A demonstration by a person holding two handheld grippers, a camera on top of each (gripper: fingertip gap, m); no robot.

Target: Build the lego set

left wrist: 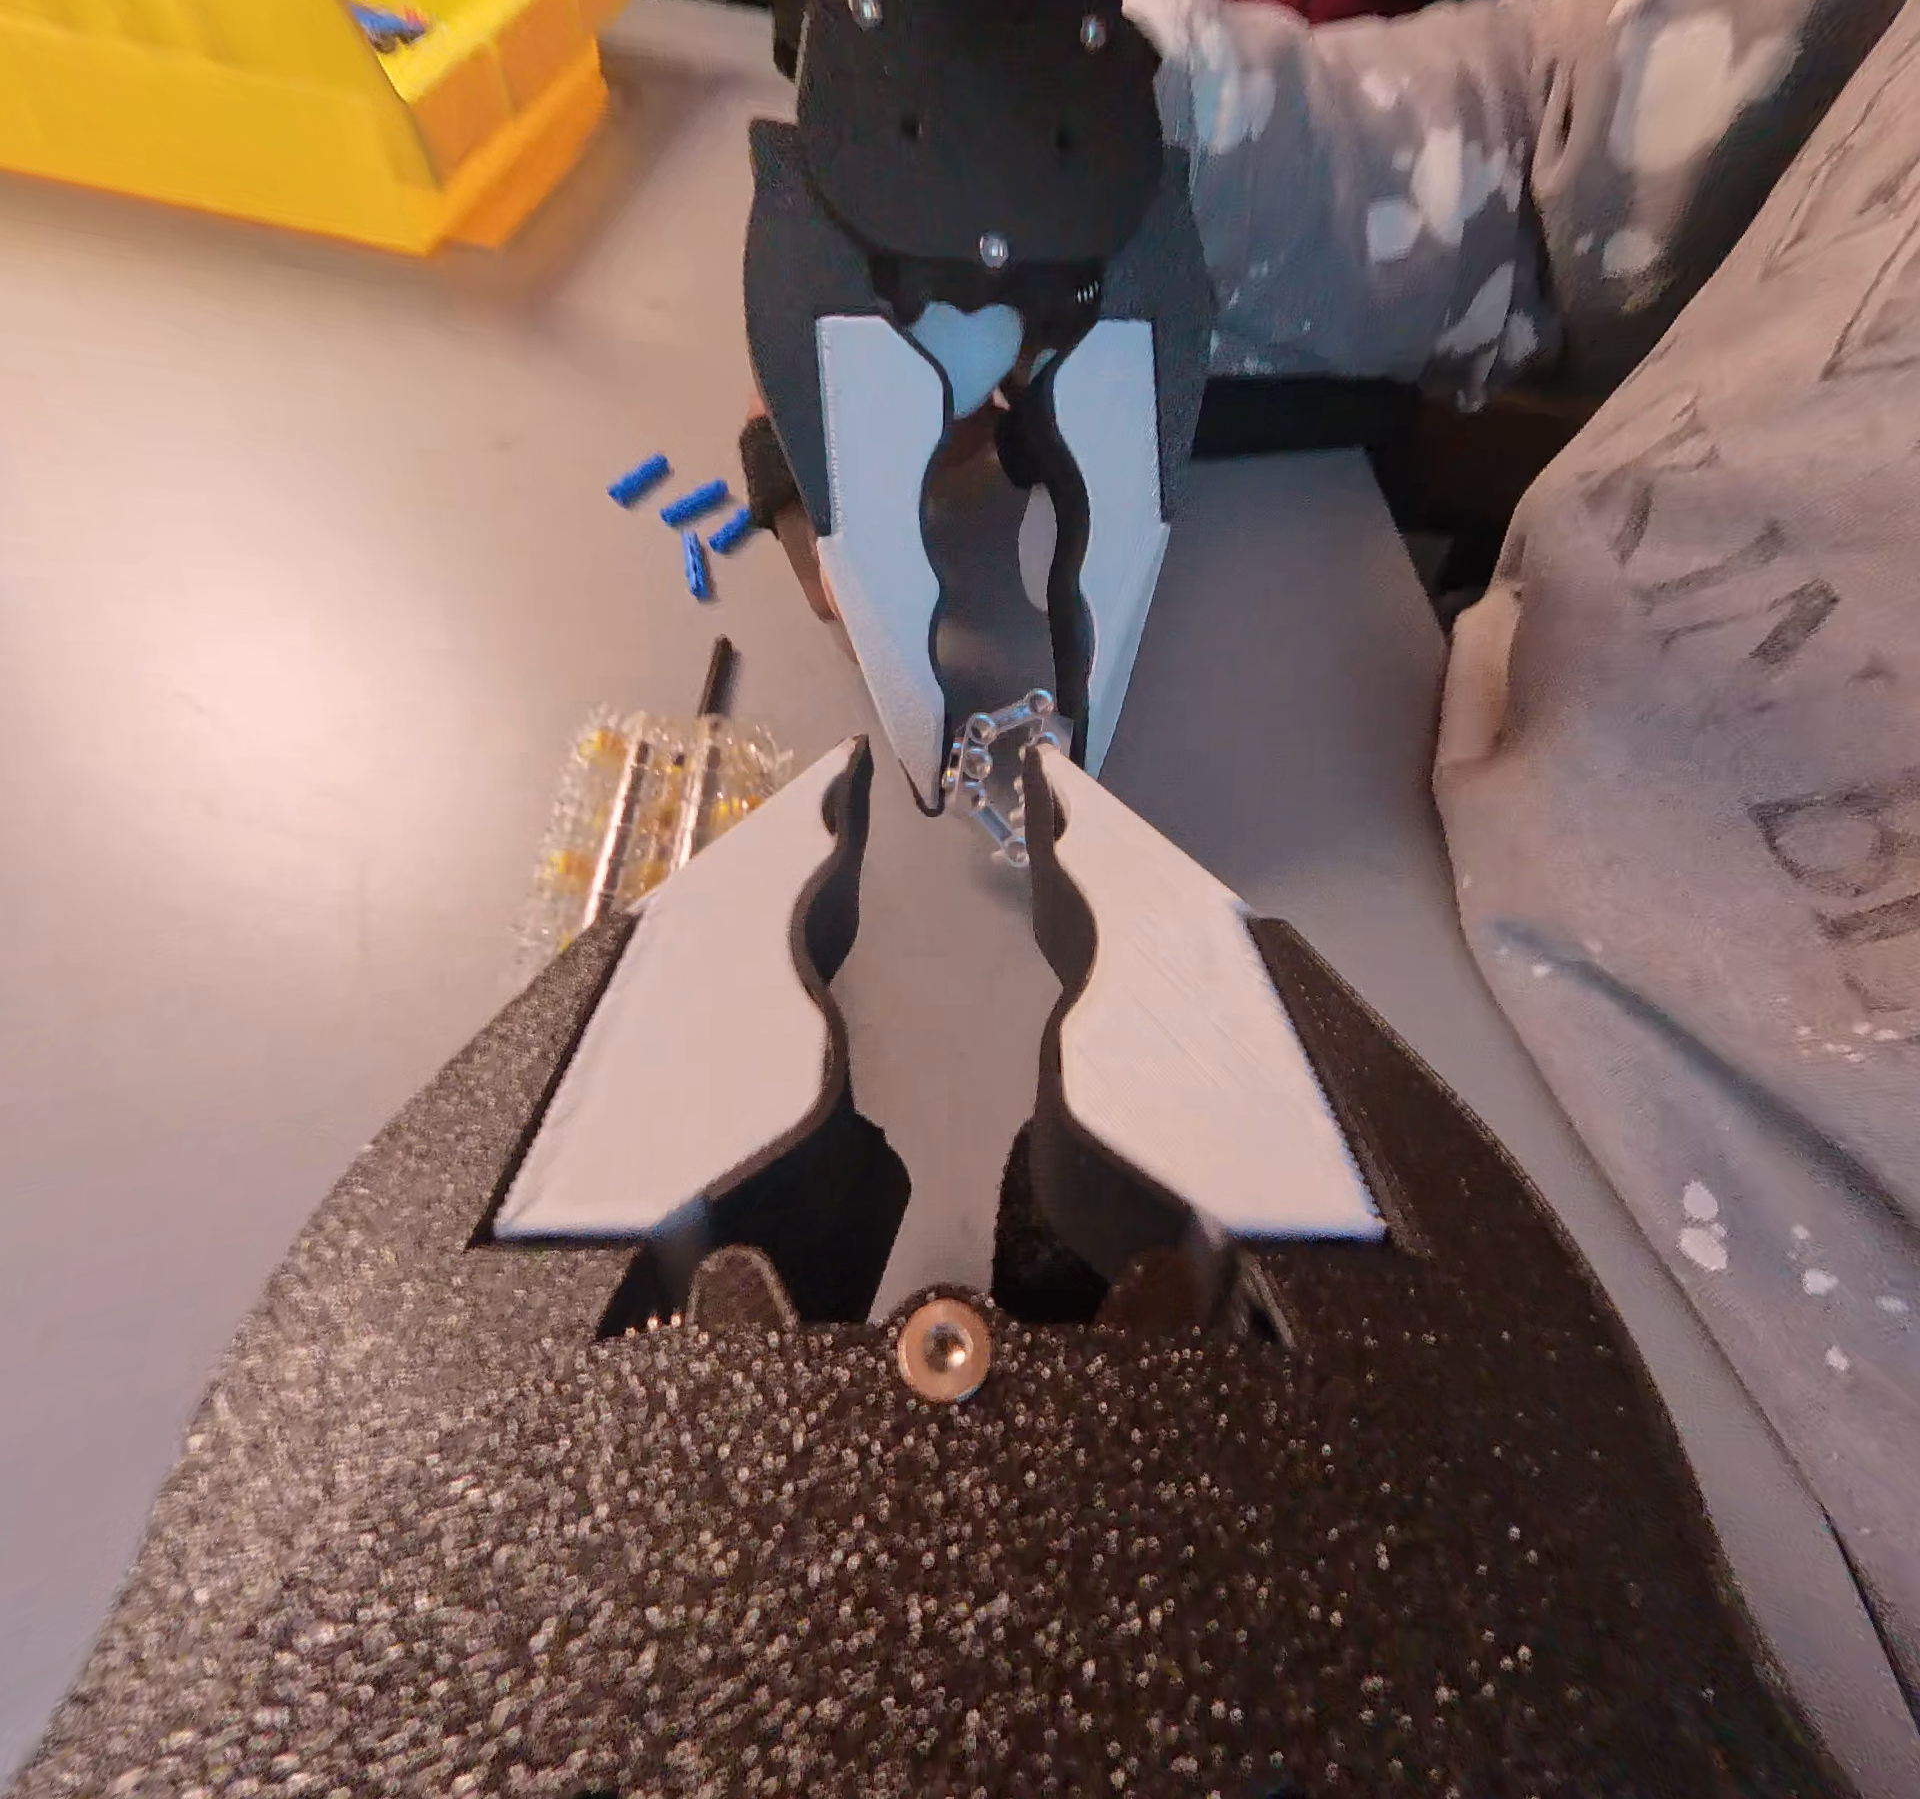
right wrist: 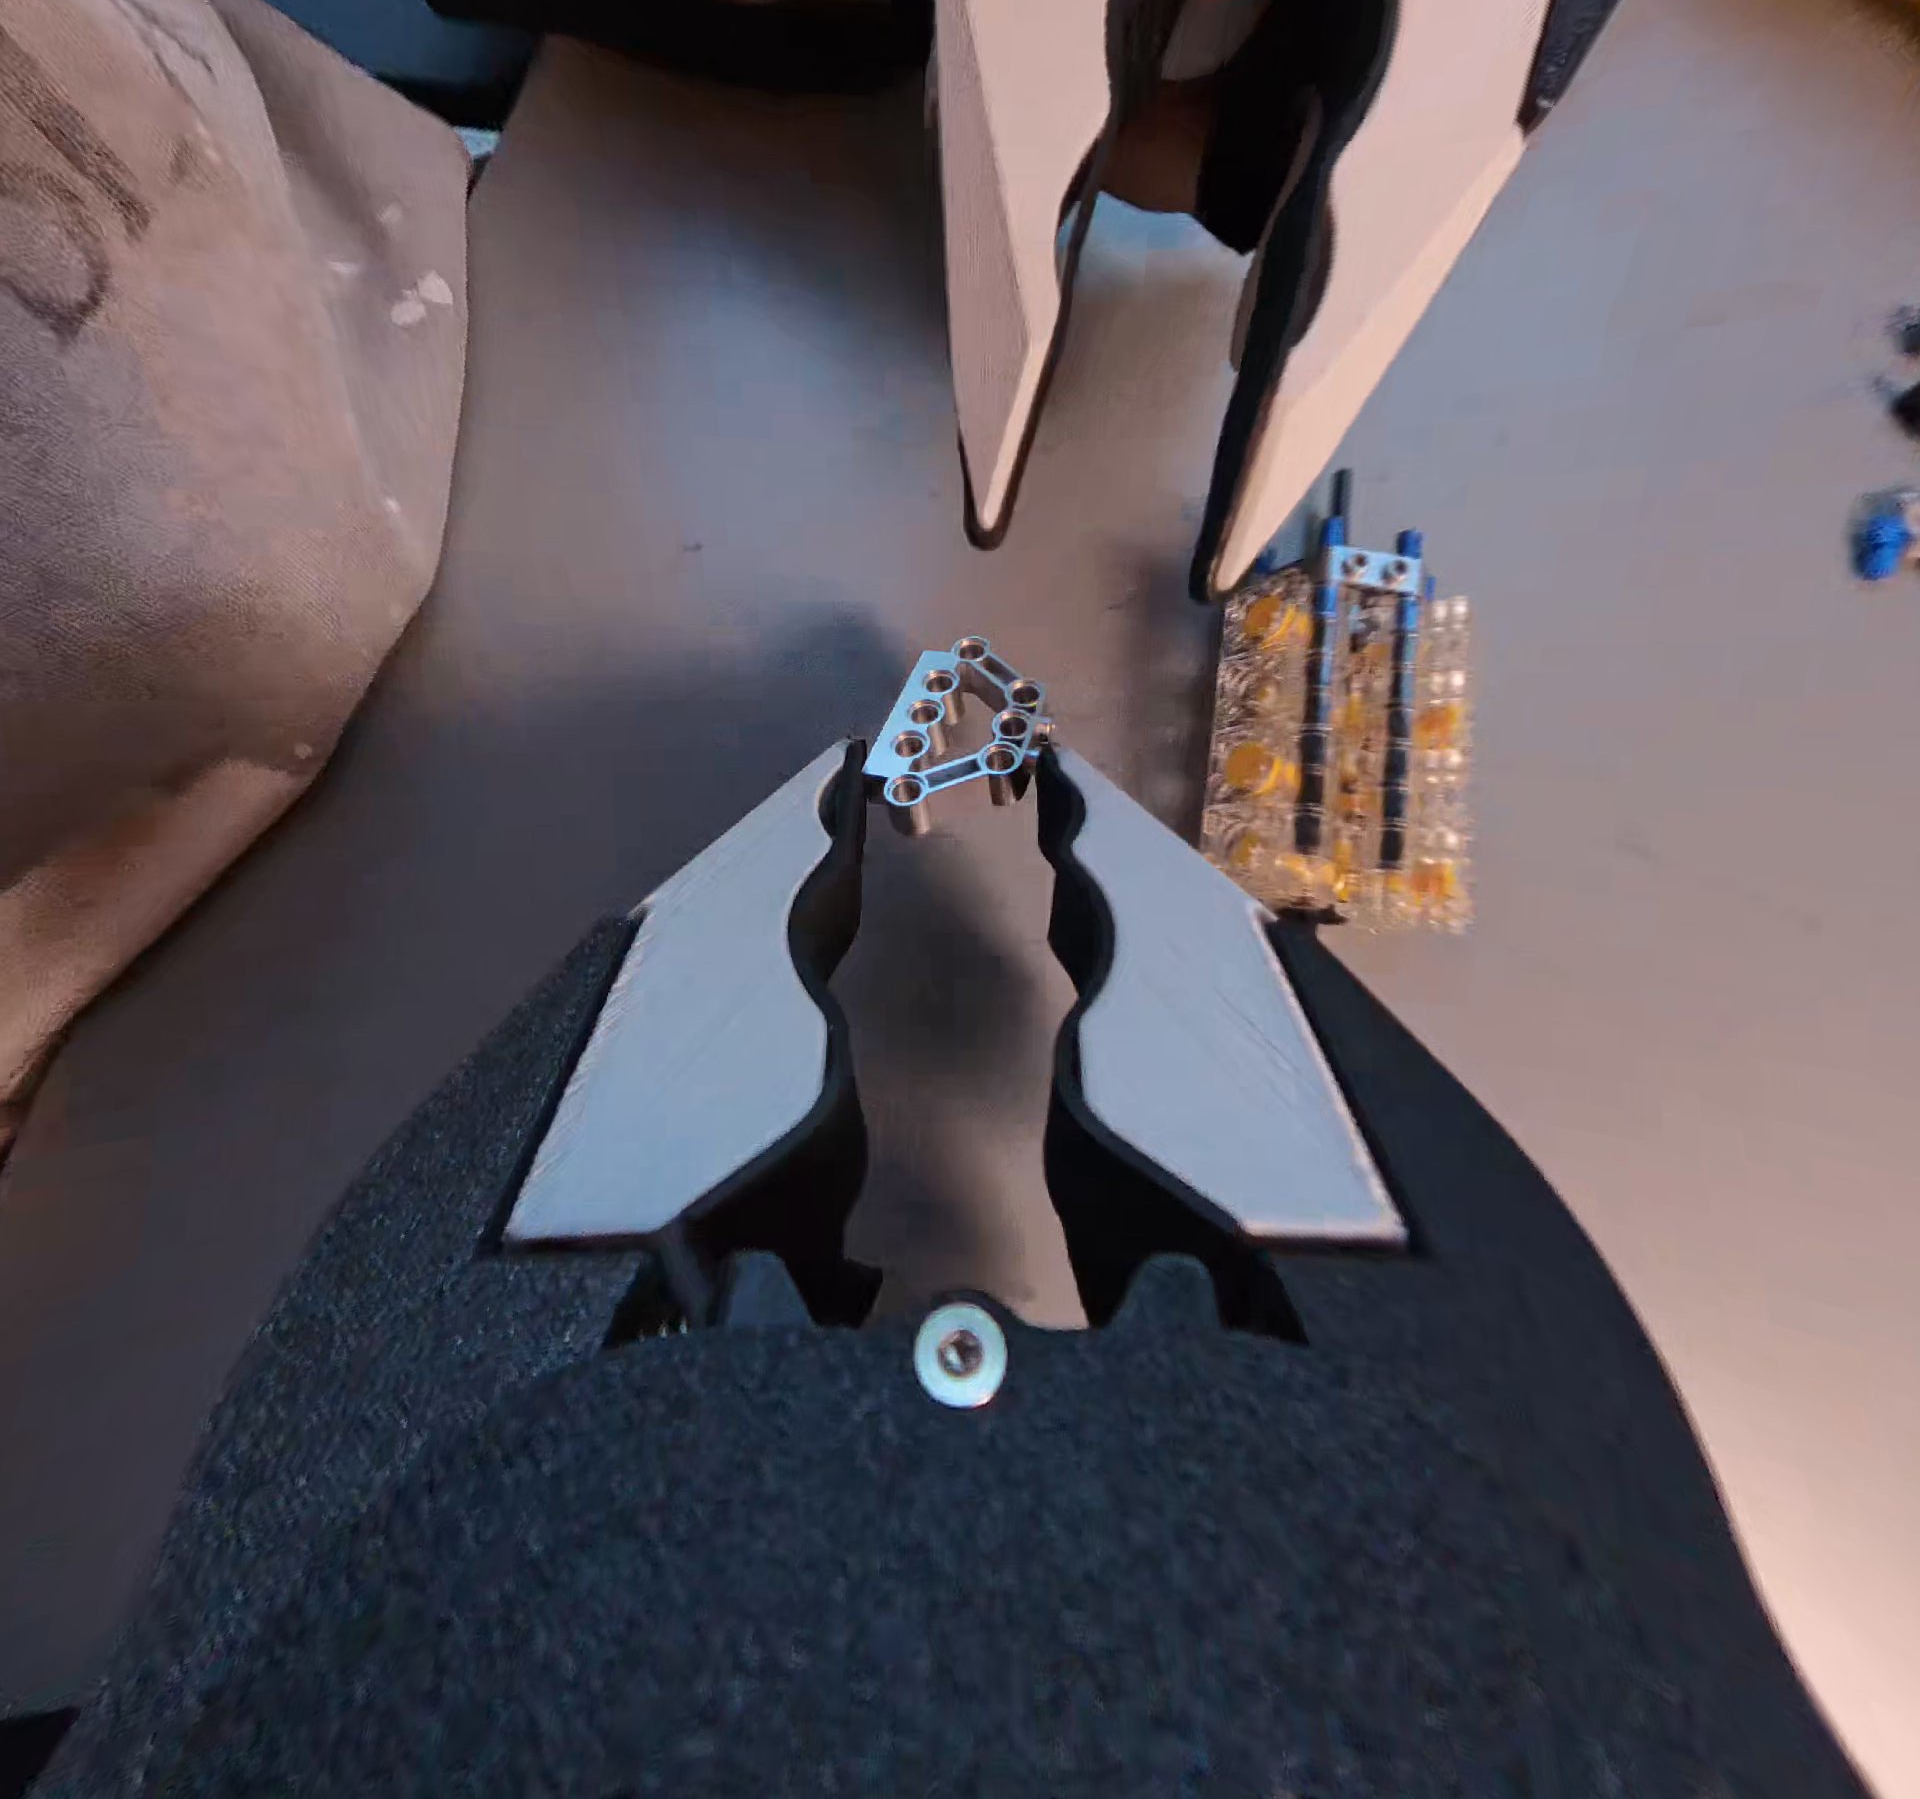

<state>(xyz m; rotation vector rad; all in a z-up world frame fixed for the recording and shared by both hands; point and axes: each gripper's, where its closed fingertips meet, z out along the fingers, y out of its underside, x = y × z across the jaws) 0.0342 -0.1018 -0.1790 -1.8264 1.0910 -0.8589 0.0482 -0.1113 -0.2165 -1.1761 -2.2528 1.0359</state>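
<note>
My right gripper (right wrist: 948, 754) is shut on a small silver frame piece with several round holes (right wrist: 961, 726). Both pads press on its sides over the grey table (right wrist: 623, 502). In the left wrist view the right gripper (left wrist: 1008, 783) comes down from the top with the same silver piece (left wrist: 992, 762) between its tips. My left gripper (left wrist: 948, 752) is open with nothing between its pads. Its right fingertip (left wrist: 1044, 773) is close beside the silver piece. In the right wrist view the left gripper (right wrist: 1096, 554) stands open just beyond the piece, apart from it.
A clear studded block with yellow parts and dark axles (right wrist: 1340, 762) lies on the table (left wrist: 644, 814). A few blue pins (left wrist: 686, 513) and a black axle (left wrist: 717, 679) lie farther off. A yellow bin (left wrist: 312, 56) stands at the far left. Grey patterned cloth (left wrist: 1714, 710) borders the table. Left tips to right tips: about 4 cm.
</note>
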